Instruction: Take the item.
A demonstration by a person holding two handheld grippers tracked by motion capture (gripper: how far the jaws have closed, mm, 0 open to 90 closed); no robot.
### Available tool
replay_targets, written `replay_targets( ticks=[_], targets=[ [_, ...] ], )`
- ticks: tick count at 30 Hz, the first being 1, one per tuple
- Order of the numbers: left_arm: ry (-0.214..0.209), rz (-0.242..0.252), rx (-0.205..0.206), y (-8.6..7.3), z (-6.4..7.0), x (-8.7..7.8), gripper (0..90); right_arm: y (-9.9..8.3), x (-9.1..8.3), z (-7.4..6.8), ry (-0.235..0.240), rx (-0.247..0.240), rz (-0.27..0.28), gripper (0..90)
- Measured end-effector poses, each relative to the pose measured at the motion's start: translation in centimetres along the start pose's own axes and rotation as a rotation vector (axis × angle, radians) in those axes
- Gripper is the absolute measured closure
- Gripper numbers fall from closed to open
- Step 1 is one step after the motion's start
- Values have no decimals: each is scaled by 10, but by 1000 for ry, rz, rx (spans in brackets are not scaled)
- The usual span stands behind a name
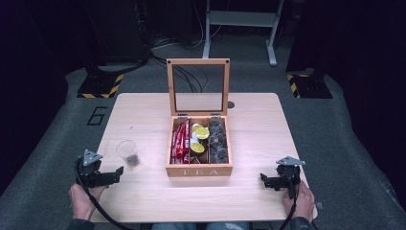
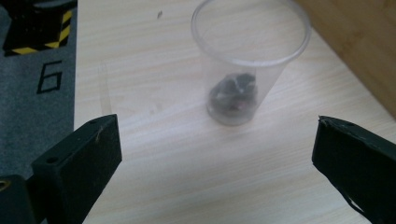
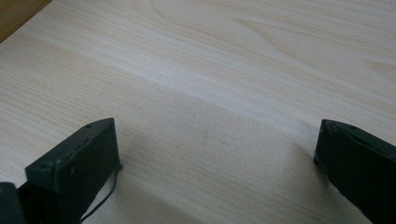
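A wooden tea box [image 1: 199,170] stands mid-table with its glass lid [image 1: 198,87] raised upright. Its compartments hold red sachets [image 1: 180,140], yellow-topped pods [image 1: 199,134] and dark packets [image 1: 218,138]. To its left a clear plastic cup [image 1: 127,153] [image 2: 243,70] stands upright with a dark tea bag [image 2: 233,95] at its bottom. My left gripper [image 1: 115,173] [image 2: 217,154] is open just short of the cup, nothing between the jaws. At the table's front right, my right gripper [image 1: 266,181] [image 3: 215,154] is open over bare wood.
The light wooden table [image 1: 258,129] stands on grey carpet marked with a "6" [image 1: 97,115]. Black stands with yellow-striped bases [image 1: 100,86] and a metal frame [image 1: 239,28] are behind it. A corner of the box [image 3: 18,14] is at the right gripper view's top left.
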State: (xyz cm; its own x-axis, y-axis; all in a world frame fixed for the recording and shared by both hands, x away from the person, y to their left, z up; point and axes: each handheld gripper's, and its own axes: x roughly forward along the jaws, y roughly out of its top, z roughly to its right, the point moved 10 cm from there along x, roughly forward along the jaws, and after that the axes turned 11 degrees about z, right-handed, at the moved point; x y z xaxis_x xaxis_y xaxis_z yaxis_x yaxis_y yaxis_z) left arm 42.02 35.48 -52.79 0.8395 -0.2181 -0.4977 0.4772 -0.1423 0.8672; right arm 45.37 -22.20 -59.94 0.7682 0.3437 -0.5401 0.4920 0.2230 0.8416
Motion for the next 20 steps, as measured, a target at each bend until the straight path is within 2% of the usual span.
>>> replay_targets(
  ticks=[2, 4, 7, 9, 14, 18, 19, 20],
  targets=[
    [6, -3, -4, -4, -2, 3, 12, 0, 0, 0, 0, 0, -1, 0],
    [5, -22, -23, -18, -5, 9, 12, 0, 0, 0, 0, 0, 0, 0],
    [3, -46, -27, -31, -6, 15, 11, 0, 0, 0, 0, 0, -1, 0],
    [-5, -59, -34, -37, -7, 19, 11, 0, 0, 0, 0, 0, -1, 0],
    [-16, -51, -47, -44, -10, 22, 11, 0, 0, 0, 0, 0, -1, 0],
    [-42, -60, -41, -53, -9, 28, 0, 0, 0, 0, 0, 0, -1, 0],
    [-60, -98, -16, -62, -7, 33, 0, 0, 0, 0, 0, 0, 0, 0],
    [-46, -92, 7, -64, -6, 36, 0, 0, 0, 0, 0, 0, 0, 0]
  ],
)
